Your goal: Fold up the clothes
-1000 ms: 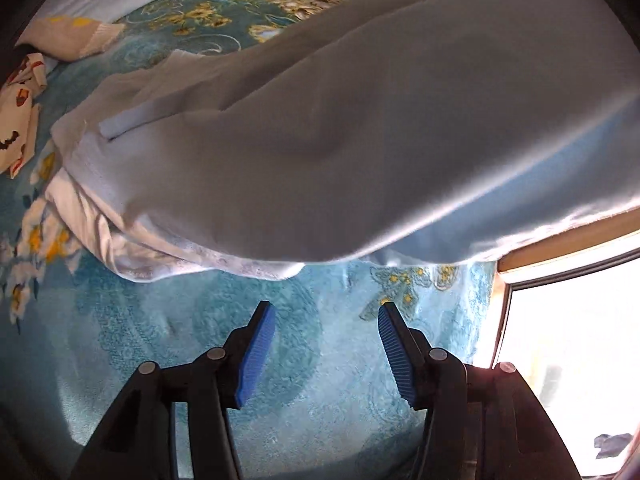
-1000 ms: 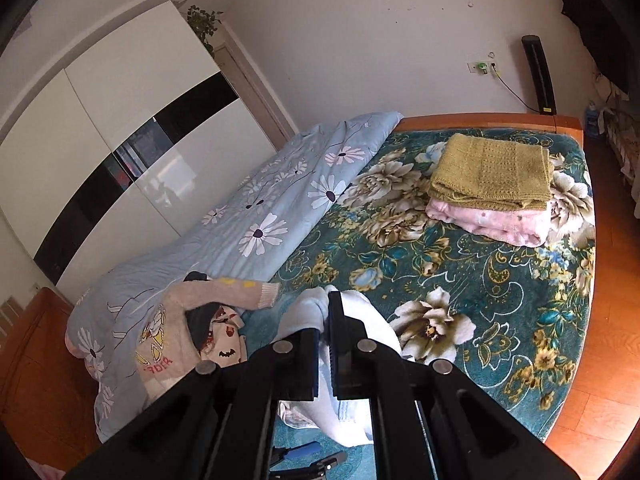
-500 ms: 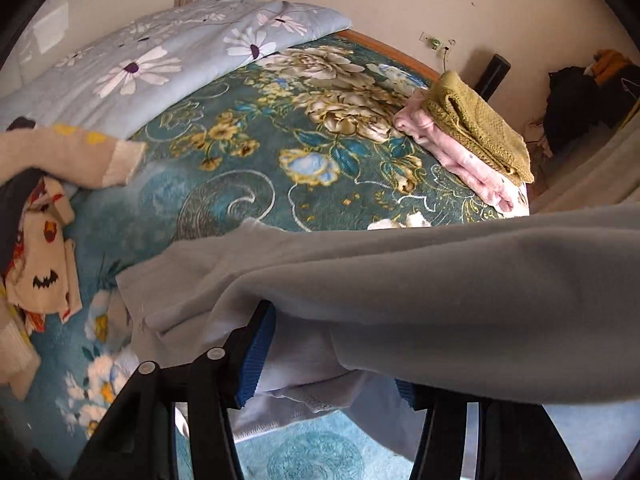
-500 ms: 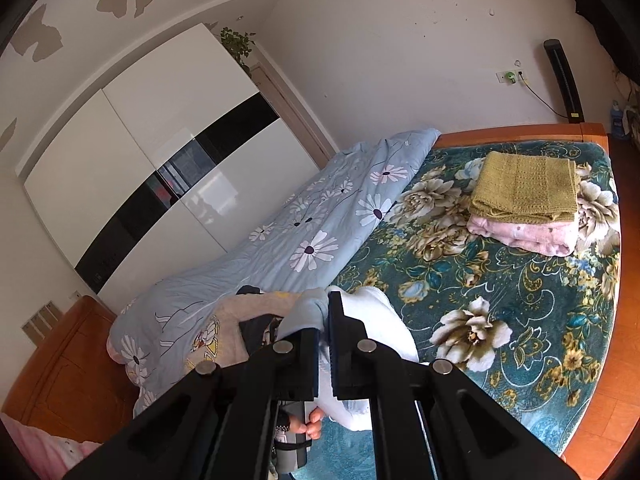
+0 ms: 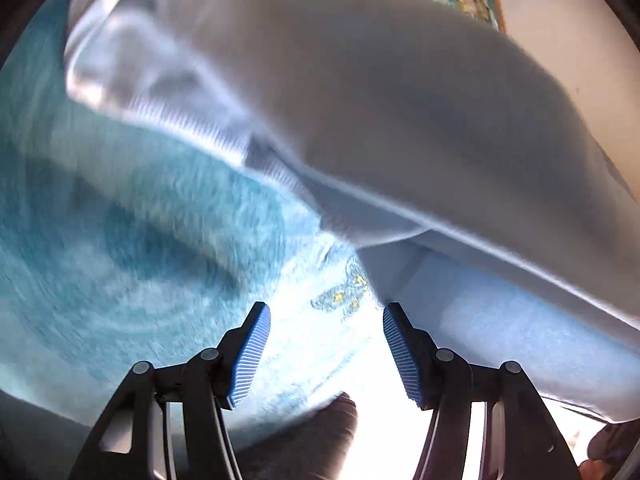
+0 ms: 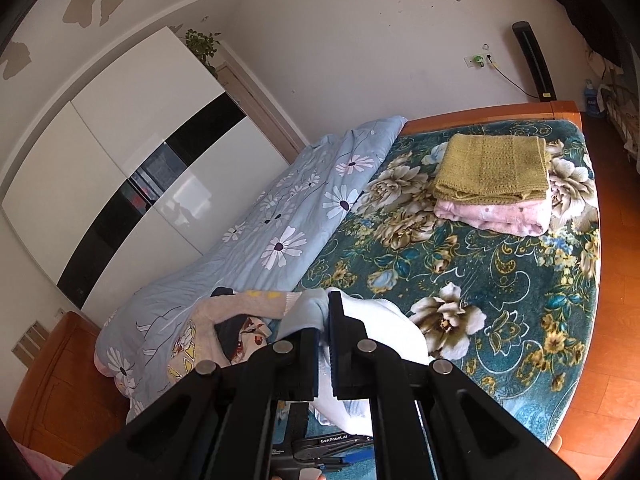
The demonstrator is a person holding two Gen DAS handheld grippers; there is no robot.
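Surface is a bed with a teal floral blanket and an orange wood frame. White wall behind it; a white wardrobe with a black band stands beyond the bed's far side. A light-blue daisy duvet lies along that wardrobe side of the bed.

Counts:
- 1 folded stack at the bed's wall-end corner, 2 pieces: olive knit on top of a pink one.
- 1 beige printed sweater, unfolded, on the duvet end far from the wall.
- 1 pale blue garment.

Right gripper: fingers together, clamped on the pale blue garment's edge, cloth hanging below them just beside the sweater.

Left gripper: fingers apart, nothing between them, blue pads visible. Close above the blanket; the garment drapes in front of it and beside its right finger. View is motion-blurred.
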